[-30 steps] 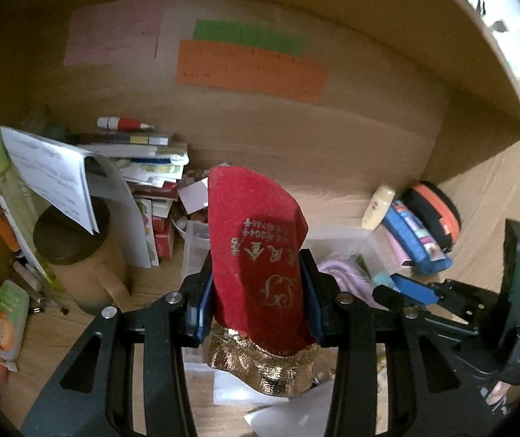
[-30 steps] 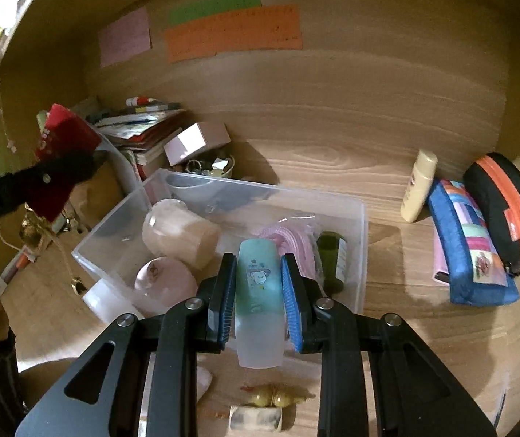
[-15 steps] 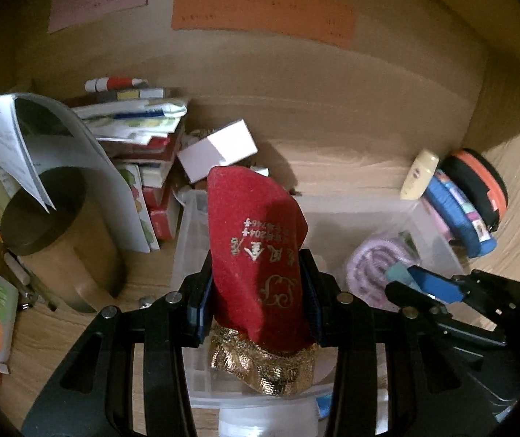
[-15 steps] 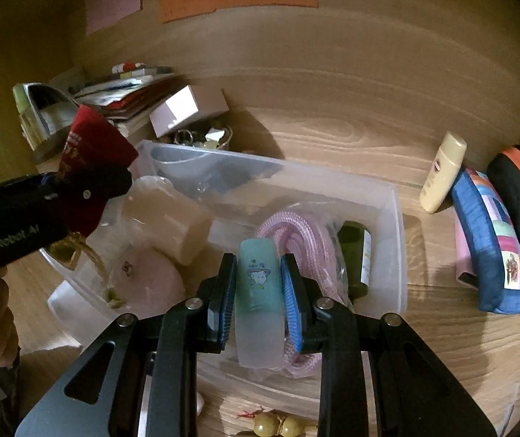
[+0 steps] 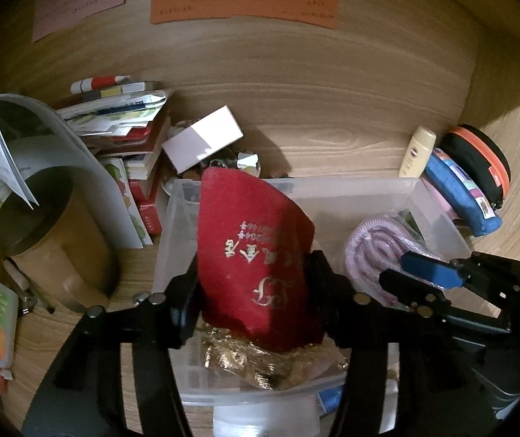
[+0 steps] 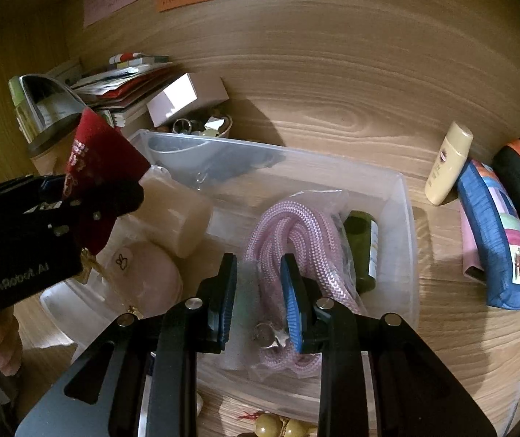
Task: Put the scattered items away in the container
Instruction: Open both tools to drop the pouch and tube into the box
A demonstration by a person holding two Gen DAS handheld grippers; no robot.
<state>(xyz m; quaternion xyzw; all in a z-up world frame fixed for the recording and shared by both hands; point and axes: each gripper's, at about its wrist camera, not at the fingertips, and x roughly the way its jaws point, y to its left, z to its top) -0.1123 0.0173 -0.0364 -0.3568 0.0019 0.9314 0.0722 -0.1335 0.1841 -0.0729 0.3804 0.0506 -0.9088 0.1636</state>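
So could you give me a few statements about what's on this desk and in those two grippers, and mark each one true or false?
1. The left gripper holds a red pouch. True.
2. The right gripper grips a yellow bottle. False: its jaws stand apart over the clear bin; the cream bottle stands outside the bin against the back wall.
3. A pink rope lies in the bin. True.
4. The blue pencil case is inside the bin. False: it lies on the desk to the bin's right.
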